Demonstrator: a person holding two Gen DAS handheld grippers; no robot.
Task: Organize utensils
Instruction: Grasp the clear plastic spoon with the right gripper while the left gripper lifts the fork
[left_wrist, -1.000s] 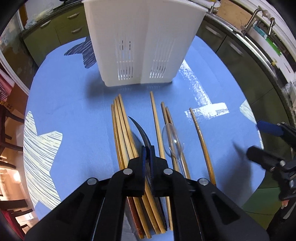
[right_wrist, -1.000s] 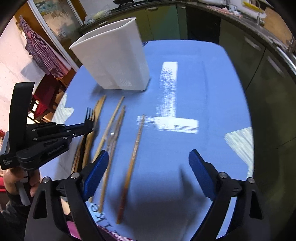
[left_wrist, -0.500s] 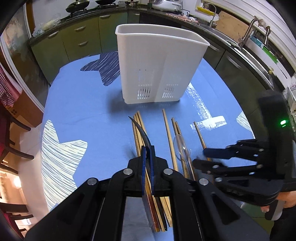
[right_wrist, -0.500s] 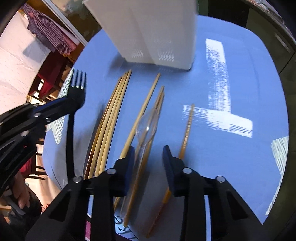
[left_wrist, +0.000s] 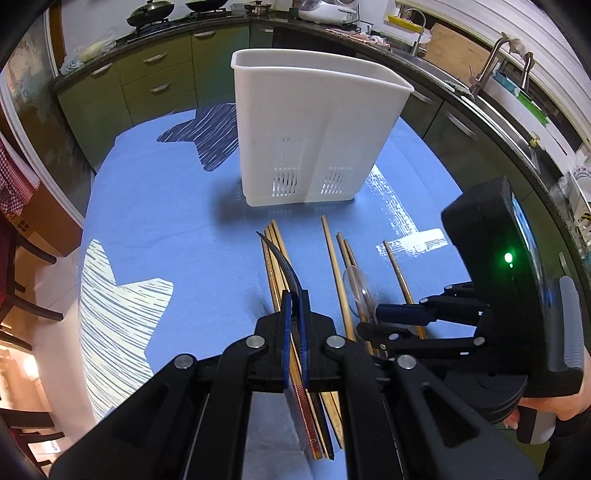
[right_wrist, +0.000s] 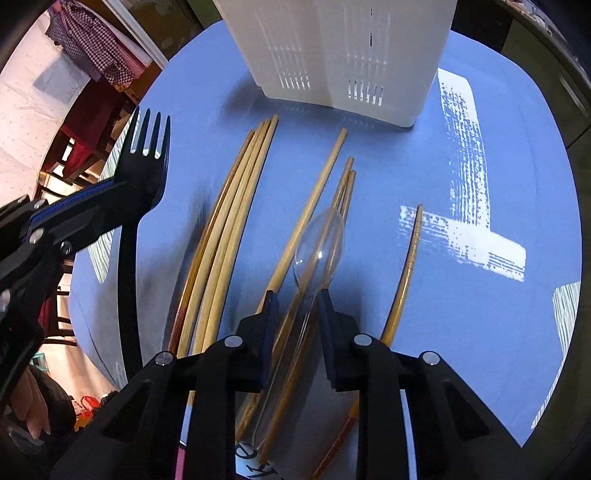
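A tall white plastic utensil holder (left_wrist: 317, 136) with slotted vents low on its two front sections is standing upright on a table covered by a blue cloth (left_wrist: 177, 206); its inside cannot be seen from either camera, so its contents cannot be told. In front of it, wooden chopsticks (right_wrist: 236, 221) are lying in rough parallel lines on the cloth, some bunched together, one apart to the right. A clear plastic spoon (right_wrist: 321, 247) is lying among them, bowl pointing toward the holder. The right gripper (right_wrist: 295, 314) is pointing steeply down over the spoon, its blue-padded jaws closing with the spoon's handle and two chopsticks between them; the pads are not yet pressing on the handle. The left gripper (left_wrist: 293, 306) is fully closed, clamping a black plastic fork (right_wrist: 147, 147) by its handle, lifting it above the cloth with the tines pointing toward the holder, just left of the bunched chopsticks
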